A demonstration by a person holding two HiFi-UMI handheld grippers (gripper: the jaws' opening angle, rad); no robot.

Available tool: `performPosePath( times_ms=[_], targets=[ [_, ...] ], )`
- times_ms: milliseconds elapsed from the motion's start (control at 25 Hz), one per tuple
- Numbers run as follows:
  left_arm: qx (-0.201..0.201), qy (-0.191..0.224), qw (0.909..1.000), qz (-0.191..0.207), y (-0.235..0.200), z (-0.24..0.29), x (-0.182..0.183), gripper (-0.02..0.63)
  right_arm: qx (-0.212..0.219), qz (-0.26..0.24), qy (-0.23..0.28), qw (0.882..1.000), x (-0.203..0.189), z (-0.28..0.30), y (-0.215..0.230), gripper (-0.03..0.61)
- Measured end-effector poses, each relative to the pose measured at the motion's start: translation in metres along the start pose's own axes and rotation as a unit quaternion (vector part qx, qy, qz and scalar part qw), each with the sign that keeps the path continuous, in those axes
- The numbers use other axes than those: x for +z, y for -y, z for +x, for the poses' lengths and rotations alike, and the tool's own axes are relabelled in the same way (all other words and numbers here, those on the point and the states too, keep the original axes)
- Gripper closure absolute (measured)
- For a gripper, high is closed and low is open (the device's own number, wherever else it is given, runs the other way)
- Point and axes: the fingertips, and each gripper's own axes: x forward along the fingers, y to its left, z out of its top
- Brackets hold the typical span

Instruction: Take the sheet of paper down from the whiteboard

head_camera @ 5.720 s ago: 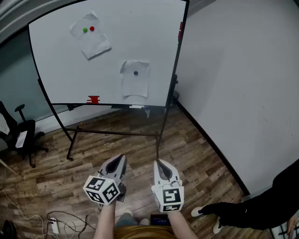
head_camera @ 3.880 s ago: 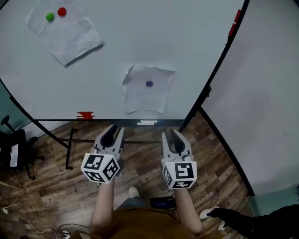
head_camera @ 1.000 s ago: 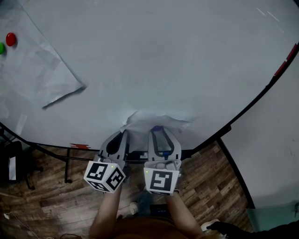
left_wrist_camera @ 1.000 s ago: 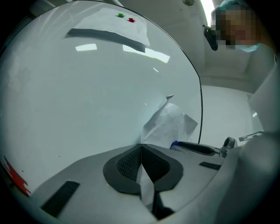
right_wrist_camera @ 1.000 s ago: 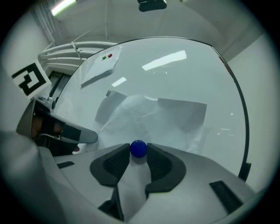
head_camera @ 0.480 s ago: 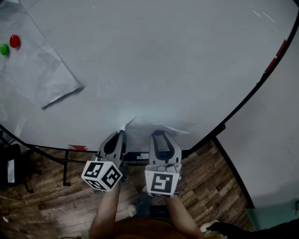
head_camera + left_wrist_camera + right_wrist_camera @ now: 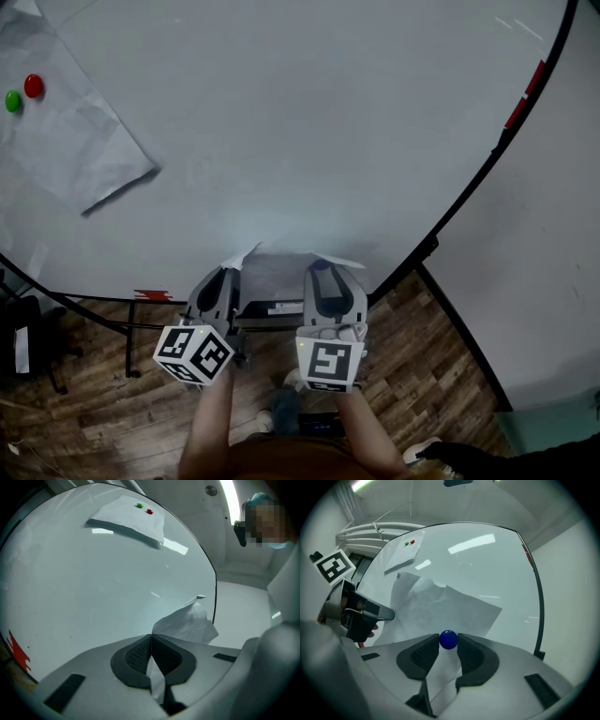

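- The left tongs (image 7: 151,643) are pressing shut on the sheet of paper (image 7: 186,623), pinching a thin strip of its edge between the ribbed pads.
- The right tongs (image 7: 449,645) are clamping a blue magnet (image 7: 449,640) between their tips, and part of the same sheet is trailing down between the two jaws below it.
- The sheet is sitting low on the whiteboard (image 7: 309,131), just in front of both tongs. It is crumpled, and its upper edge is curling away from the board face.
- In the head view the sheet is showing almost edge-on, so how much of it is lying flat against the board is not something I can tell.
- Both tongs are pointing level at the board, side by side and close together, with their marker cubes (image 7: 194,354) facing the head camera.
- A second sheet (image 7: 75,141) is hanging well apart at the board's upper left, tilted, with a red magnet (image 7: 34,86) and a green magnet (image 7: 13,101) sitting side by side near its top.
- The board's dark frame is curving down to the right, and a wooden floor (image 7: 422,347) is showing beneath it.
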Motion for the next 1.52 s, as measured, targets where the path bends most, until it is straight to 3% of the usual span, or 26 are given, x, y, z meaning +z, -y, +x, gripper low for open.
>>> performPosePath(
  times_ms=[480, 1520],
  targets=[
    [0.004, 0.012, 0.9999, -0.007, 0.003, -0.025, 0.01, 0.591, -0.005, 0.014, -0.011, 1.0, -0.002, -0.022, 0.002, 0.443],
    [0.064, 0.058, 0.9955, -0.038, -0.036, -0.089, 0.045, 0.591, -0.02, 0.048, -0.031, 0.998, -0.015, -0.046, 0.013, 0.445]
  ],
)
